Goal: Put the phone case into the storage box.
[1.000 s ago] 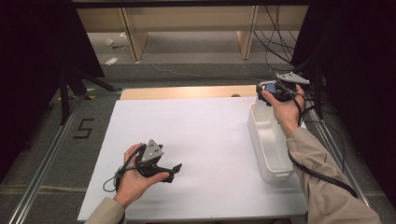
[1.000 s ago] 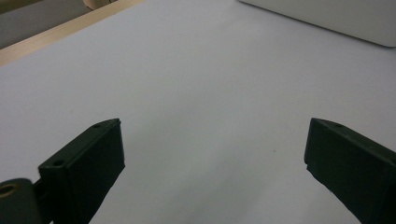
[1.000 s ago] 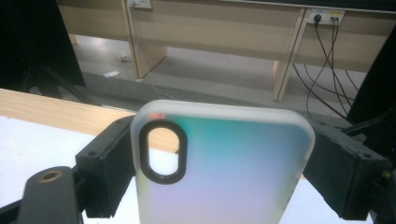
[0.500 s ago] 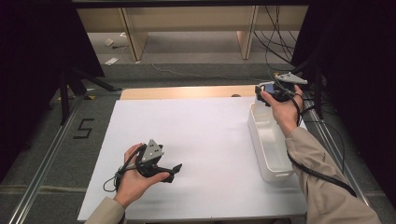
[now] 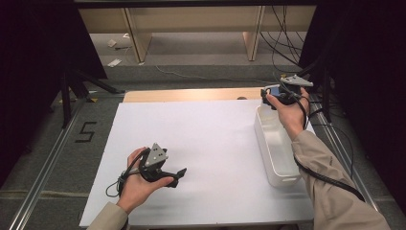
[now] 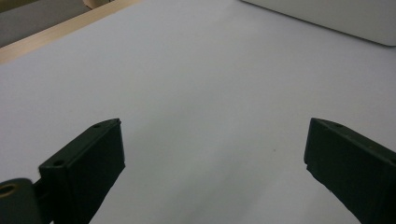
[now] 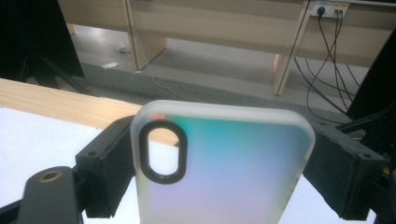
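Note:
A phone case [image 7: 224,163], translucent with a pastel blue-to-pink sheen and a black-ringed camera hole, stands between the two black jaws of my right gripper [image 7: 219,163], which is shut on it. In the high view the right gripper [image 5: 270,94] is held up at the far right, above the far end of the white bin [image 5: 276,143], with the phone case [image 5: 271,89] a small pale patch in it. My left gripper [image 5: 179,173] rests low over the white table top [image 5: 210,139] at the front left. Its jaws stand wide apart in the left gripper view [image 6: 212,163] with nothing between them.
The long white bin lies along the table's right side; its wall [image 6: 327,16] appears at the far edge of the left gripper view. A wooden strip [image 5: 191,94] borders the table's far edge. Cables [image 5: 282,43] hang behind. Floor marking "5" [image 5: 86,132] lies to the left.
The right hand with the phone case has shifted very slightly; the left gripper has stayed where it was.

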Tool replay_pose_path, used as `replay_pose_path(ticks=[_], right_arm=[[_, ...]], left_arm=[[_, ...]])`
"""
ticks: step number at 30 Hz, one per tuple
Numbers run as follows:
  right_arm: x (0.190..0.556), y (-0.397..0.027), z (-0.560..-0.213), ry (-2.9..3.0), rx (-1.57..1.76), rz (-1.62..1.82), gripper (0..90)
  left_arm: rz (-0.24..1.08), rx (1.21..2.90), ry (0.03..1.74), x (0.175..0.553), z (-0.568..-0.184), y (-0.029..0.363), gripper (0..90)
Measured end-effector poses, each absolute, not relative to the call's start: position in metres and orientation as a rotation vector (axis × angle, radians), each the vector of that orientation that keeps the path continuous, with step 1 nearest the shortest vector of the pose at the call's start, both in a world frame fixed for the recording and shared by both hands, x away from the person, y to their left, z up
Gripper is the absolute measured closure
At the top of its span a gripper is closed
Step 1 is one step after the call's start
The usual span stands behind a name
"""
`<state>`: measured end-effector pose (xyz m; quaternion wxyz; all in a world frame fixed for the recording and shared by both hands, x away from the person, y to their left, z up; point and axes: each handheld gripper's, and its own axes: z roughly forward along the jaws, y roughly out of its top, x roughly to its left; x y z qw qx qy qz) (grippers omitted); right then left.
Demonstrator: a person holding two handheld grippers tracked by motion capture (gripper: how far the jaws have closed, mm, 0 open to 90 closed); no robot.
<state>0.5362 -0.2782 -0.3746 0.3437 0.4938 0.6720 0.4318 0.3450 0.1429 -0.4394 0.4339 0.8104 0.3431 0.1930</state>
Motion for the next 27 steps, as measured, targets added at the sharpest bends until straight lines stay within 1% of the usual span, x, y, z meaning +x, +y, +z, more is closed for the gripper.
replay_pose_path(ticks=[27], right_arm=[[0.5401, -0.2768, -0.3816, 1.763, 1.287, 1.092, 17.3]], left_arm=[[0.481, 2.019, 0.854, 0.3450, -0.4394, 0.1429, 4.2]])
